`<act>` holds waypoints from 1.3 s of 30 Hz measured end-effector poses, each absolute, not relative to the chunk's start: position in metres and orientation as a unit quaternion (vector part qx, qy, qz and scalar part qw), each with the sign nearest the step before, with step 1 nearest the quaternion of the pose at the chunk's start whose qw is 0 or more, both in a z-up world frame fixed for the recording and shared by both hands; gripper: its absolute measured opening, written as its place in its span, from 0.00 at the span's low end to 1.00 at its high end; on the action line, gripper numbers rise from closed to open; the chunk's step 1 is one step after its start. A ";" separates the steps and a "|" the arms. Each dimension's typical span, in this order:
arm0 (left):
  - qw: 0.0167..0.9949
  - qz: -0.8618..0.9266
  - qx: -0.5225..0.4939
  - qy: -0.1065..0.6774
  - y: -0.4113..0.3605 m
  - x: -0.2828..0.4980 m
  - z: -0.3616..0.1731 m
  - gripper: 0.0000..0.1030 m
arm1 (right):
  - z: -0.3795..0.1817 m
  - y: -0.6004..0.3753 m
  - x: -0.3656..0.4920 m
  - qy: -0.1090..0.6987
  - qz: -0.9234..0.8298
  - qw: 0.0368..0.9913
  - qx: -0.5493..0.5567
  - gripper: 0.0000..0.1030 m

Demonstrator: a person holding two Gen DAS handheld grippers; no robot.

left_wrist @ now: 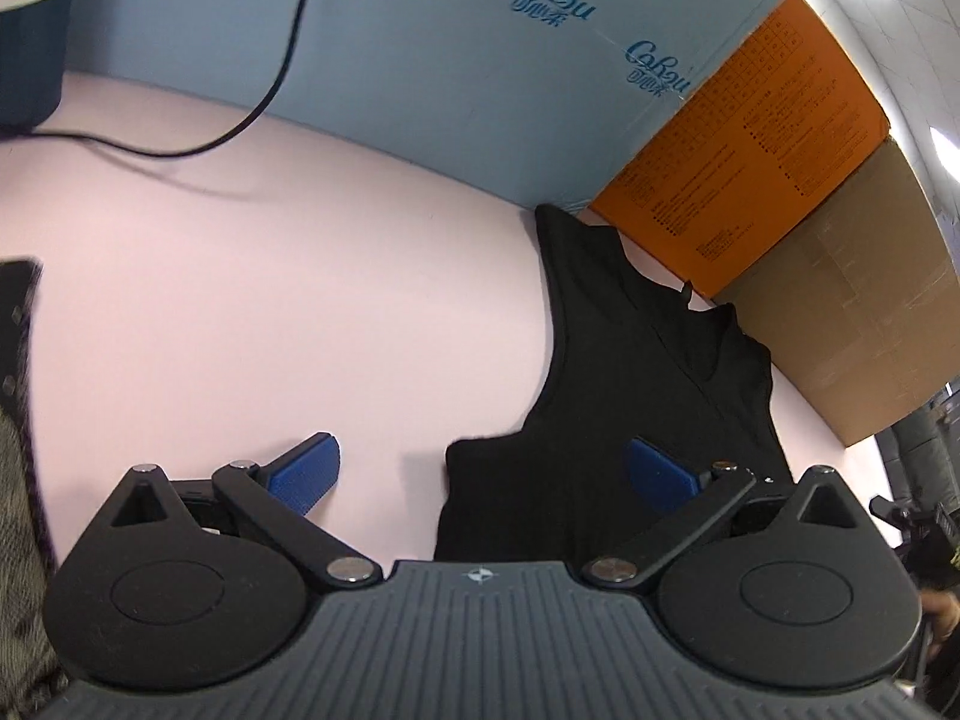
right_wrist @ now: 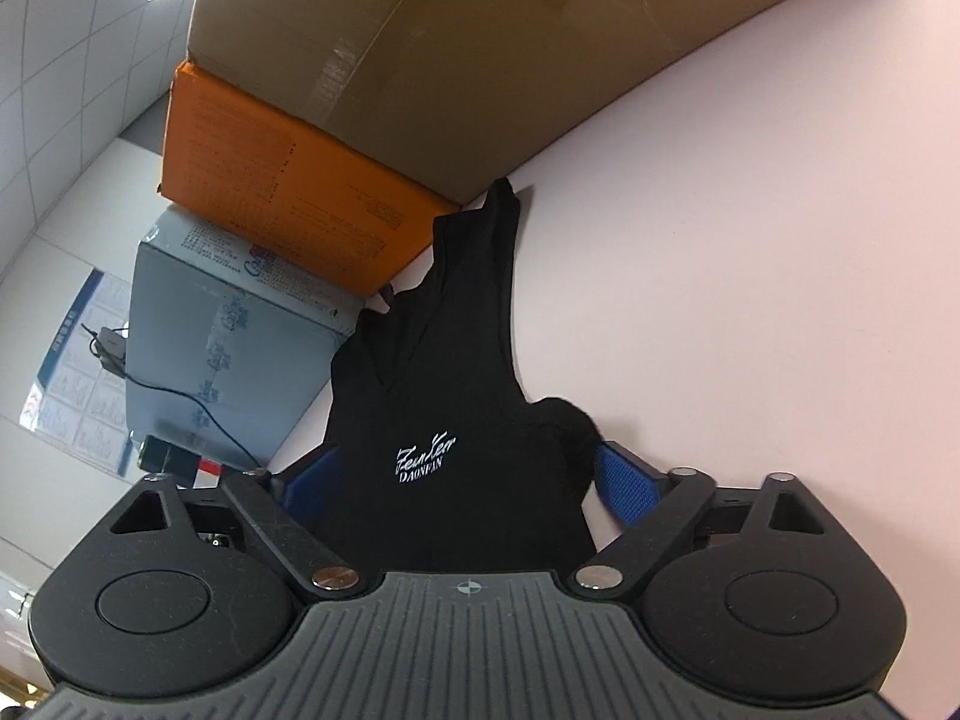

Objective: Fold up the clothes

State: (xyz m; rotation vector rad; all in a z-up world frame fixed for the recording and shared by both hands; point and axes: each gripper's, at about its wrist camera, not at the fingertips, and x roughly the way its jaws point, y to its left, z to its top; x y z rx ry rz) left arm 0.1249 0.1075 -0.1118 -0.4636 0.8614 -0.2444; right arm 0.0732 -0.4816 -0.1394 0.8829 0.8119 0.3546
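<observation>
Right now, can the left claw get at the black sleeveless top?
Probably yes. The left claw is open, the black sleeveless fabric top lies flat on the pink table partly between its fingers, nothing blocking.

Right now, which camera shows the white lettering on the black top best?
The right wrist view: the white lettering faces the camera, sharp and unblocked, on the black top. In the left wrist view the same black top shows only plain dark fabric, with no lettering visible.
</observation>
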 end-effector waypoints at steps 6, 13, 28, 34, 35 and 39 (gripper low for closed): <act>0.898 -0.108 -0.131 0.407 0.096 0.129 -0.117 0.05 | -0.136 -0.479 0.071 0.375 0.136 0.846 0.354 0.07; 0.902 -0.097 -0.131 0.400 0.101 0.131 -0.117 0.16 | -0.145 -0.491 0.063 0.362 0.104 0.845 0.381 0.19; 0.888 -0.098 -0.215 0.394 0.118 0.016 -0.115 0.85 | -0.143 -0.482 0.003 0.337 0.153 0.829 0.420 0.65; 0.886 -0.134 -0.196 0.399 0.100 -0.025 -0.116 0.84 | -0.139 -0.472 -0.047 0.353 0.185 0.830 0.390 0.64; 0.888 -0.132 -0.192 0.396 0.099 -0.030 -0.116 0.82 | -0.137 -0.471 -0.053 0.359 0.177 0.833 0.383 0.53; 0.900 -0.068 -0.150 0.403 0.096 -0.028 -0.116 0.07 | -0.137 -0.466 -0.069 0.377 0.139 0.843 0.356 0.03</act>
